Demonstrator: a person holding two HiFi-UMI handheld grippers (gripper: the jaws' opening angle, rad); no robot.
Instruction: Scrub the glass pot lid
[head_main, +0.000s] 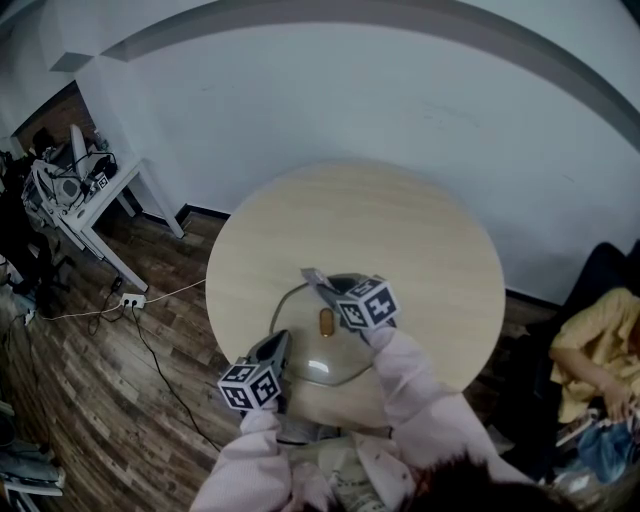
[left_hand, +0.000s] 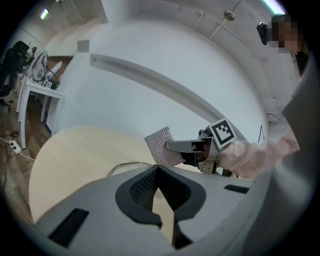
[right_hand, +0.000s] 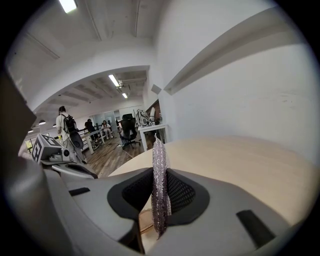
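In the head view, a glass pot lid (head_main: 322, 362) with an amber knob (head_main: 325, 322) is seen lying on the round desk (head_main: 400, 230), with the left gripper (head_main: 280, 342) at its near-left rim. In the left gripper view, the tongs are closed where the lid's rim (left_hand: 122, 165) runs in. In the right gripper view, a silvery mesh scrubbing cloth (right_hand: 158, 170) is pinched upright by the right gripper (right_hand: 159, 186), whose tongs are closed on it.

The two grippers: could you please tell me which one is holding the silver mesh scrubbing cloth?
The right gripper: the silver mesh cloth stands clamped between its jaws. The left gripper has its jaws together with no cloth between them.
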